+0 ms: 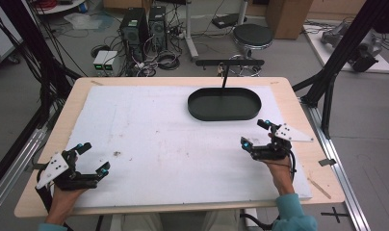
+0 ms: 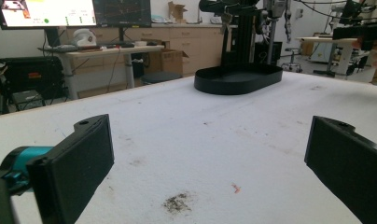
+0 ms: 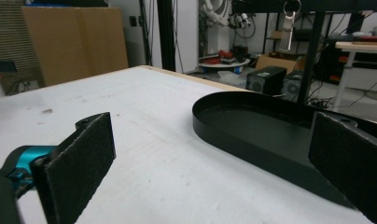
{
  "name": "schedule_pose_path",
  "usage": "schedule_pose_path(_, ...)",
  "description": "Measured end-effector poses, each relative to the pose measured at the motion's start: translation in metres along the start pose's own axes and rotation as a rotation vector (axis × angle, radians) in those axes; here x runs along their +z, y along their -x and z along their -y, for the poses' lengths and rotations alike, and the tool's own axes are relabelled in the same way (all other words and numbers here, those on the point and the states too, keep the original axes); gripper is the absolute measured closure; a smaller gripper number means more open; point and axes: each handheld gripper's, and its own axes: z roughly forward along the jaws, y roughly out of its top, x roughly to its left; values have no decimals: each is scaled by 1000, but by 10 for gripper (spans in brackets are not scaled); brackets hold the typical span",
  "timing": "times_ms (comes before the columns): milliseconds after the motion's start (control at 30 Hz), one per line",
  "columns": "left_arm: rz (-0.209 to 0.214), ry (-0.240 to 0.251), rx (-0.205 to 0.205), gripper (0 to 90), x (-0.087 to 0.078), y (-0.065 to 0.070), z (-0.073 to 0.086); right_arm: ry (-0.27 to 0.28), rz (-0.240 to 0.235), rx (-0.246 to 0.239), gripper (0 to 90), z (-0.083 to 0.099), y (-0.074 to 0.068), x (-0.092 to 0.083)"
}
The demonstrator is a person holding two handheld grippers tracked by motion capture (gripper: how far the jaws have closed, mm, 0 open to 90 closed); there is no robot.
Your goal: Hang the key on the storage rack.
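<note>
Your left gripper (image 1: 91, 157) rests near the table's (image 1: 48, 144) front-left corner, jaws spread, holding nothing; your right gripper (image 1: 254, 133), jaws likewise spread and empty, sits just beside the black oval tray (image 1: 224, 104).

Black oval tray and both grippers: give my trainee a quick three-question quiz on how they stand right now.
1. True or false: the left gripper stands open and holds nothing.
2. Which gripper is nearer the black oval tray? A) left gripper B) right gripper C) both equally near
3. Fill in: a bunch of keys hangs from the crossbar of the black ______ that rises from the tray.

Key: 1 true; 2 B; 3 stand. In both gripper views the jaws are wide apart over the white mat, with nothing between them.
</note>
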Motion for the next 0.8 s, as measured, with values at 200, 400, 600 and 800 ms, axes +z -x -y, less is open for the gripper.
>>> schedule_pose_path(200, -1, -1, 1, 17, 0, 0, 0, 42, 29, -8, 4, 21, -3, -9)
schedule_pose_path(400, 1, 0, 5, 17, 0, 0, 0, 30, 41, 13, 5, 38, 1, -9)
schedule_pose_path(600, 0, 4, 5, 17, -1, 0, 0, 45, 68, 22, 5, 39, 0, -11)
schedule_pose_path(800, 4, 9, 1, 17, -1, 0, 0, 33, 76, -15, 5, 39, -4, -10)
